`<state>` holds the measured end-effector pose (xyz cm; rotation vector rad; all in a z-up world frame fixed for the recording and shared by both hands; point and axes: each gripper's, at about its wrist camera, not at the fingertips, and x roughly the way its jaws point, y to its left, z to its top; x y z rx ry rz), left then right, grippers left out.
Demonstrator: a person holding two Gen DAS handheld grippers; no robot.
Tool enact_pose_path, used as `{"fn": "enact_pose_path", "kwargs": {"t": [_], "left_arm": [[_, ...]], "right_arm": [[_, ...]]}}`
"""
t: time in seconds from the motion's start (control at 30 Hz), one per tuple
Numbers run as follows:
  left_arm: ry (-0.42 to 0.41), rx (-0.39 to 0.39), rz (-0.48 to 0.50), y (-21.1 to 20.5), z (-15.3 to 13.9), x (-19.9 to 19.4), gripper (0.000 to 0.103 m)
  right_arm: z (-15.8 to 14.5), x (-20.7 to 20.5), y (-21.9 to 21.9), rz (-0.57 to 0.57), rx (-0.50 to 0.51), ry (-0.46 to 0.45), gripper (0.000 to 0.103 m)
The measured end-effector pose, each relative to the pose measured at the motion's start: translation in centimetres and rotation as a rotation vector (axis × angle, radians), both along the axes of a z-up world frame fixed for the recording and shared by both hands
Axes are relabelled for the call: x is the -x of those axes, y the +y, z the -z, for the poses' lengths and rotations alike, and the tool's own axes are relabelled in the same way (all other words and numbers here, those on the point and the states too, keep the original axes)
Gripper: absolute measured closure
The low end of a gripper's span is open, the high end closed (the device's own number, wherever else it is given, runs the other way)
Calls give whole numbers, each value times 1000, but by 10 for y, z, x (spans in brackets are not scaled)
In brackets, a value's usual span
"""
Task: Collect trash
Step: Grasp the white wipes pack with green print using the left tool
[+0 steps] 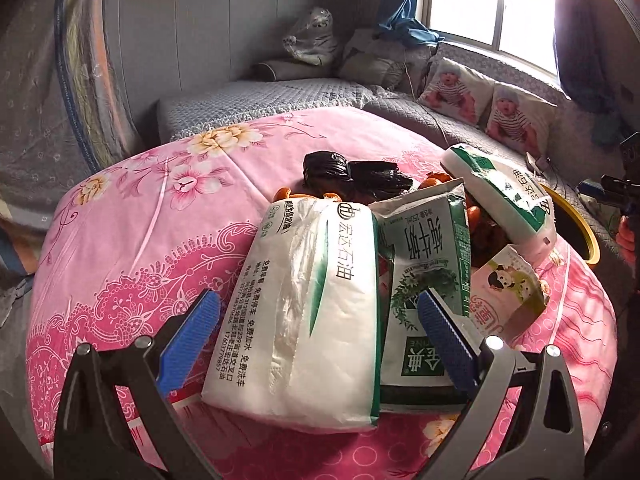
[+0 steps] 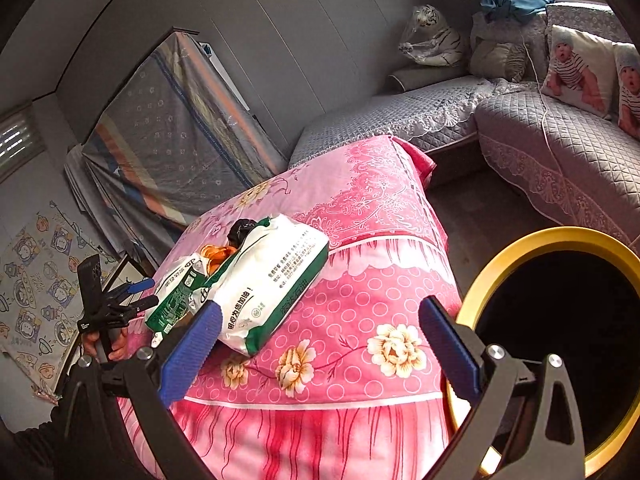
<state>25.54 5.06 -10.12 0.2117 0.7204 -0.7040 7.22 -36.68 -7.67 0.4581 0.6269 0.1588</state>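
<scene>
Left wrist view: left gripper (image 1: pixel 320 332) wide open, holding nothing, straddling the white tissue pack (image 1: pixel 308 300). Right gripper (image 2: pixel 320 344) also open, empty, beside the yellow-rimmed bin (image 2: pixel 560 240). I judge nothing collected yet; whole pile remains beside that pack.

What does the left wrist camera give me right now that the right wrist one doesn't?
Only the left wrist view shows the small pink carton, the second white-and-green tissue pack behind it, and the green milk carton's face up close between the open left gripper.

Only the right wrist view shows the yellow-rimmed bin's dark opening beside the table, next to the open right gripper.

Both show the near tissue pack, the black bag and the pink cloth.
</scene>
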Motion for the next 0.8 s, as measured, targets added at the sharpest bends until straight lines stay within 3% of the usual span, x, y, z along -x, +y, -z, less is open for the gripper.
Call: {"fn": "enact_pose_path", "kwargs": {"t": [0.1,0.2,0.37,0.43,0.53,0.8], "left_arm": [[48,-10,6,-4,9,-13,8],[54,-104,-9,-12,21,-22,8],[140,-136,3,-20,39,-37,8],[147,-112,-1,-19,40,-39,8],[153,-52,-4,-11,36,-38,21],[100,26,-41,13,13,-21,23]], "right_arm": [[1,-4,0,-3,-4,5,8],[2,-6,1,-8,-5,10,8],[2,-7,5,-18,2,12,8],[2,-8,7,-24,8,12,8],[-1,-9,14,-46,23,16,8],[-9,-22,43,-139,75,56,8]]}}
